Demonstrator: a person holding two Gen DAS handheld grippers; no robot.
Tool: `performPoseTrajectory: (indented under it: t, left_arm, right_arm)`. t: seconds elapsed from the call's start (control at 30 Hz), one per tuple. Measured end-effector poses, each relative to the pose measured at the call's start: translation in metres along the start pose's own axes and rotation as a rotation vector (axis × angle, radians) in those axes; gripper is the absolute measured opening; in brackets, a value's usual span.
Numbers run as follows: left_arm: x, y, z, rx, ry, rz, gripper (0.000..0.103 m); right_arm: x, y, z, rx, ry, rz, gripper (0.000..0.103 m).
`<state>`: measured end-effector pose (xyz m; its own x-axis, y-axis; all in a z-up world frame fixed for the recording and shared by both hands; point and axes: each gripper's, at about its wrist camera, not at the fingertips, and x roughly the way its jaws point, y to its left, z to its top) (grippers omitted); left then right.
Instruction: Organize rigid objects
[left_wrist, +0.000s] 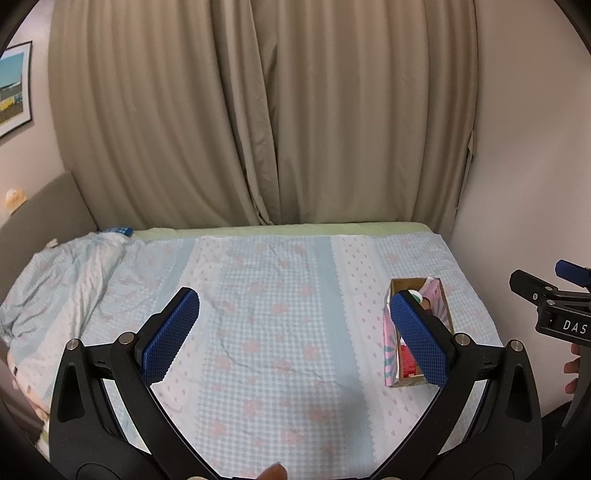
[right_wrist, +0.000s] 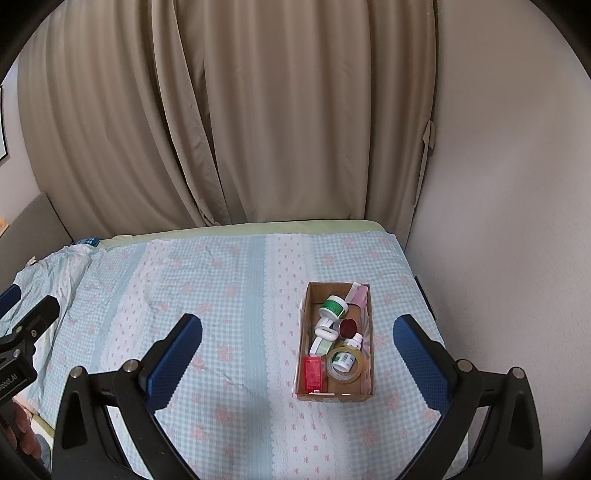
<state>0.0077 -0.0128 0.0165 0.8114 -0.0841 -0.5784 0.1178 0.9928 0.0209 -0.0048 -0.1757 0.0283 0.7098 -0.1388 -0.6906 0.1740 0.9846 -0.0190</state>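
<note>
A small open cardboard box (right_wrist: 303, 354) sits on the bed, right of centre. In it lie a red pack (right_wrist: 312, 373), a roll of clear tape (right_wrist: 347, 365) around a white jar, a green-lidded jar (right_wrist: 334, 305), a dark red cap (right_wrist: 347, 328) and white items. My right gripper (right_wrist: 297, 354) is open and empty, held above the bed, with the box between its fingers in view. My left gripper (left_wrist: 295, 332) is open and empty to the left of the box (left_wrist: 390, 350); its right finger (left_wrist: 419, 341) hides part of the box.
The bed has a light blue checked floral sheet (right_wrist: 229, 302), rumpled at the left (left_wrist: 62, 280). Beige curtains (left_wrist: 266, 110) hang behind it. A wall (right_wrist: 498, 221) stands close on the right and a grey headboard (left_wrist: 48, 210) on the left.
</note>
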Motion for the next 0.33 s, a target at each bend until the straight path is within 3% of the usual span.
performPoseTrajectory:
  t: [0.33]
  left_arm:
    - [0.0052, 0.0068, 0.0006, -0.045, -0.017, -0.011, 0.103]
  right_arm:
    - [0.0031, -0.0001, 0.0009, 0.0, 0.001, -0.003, 0.103]
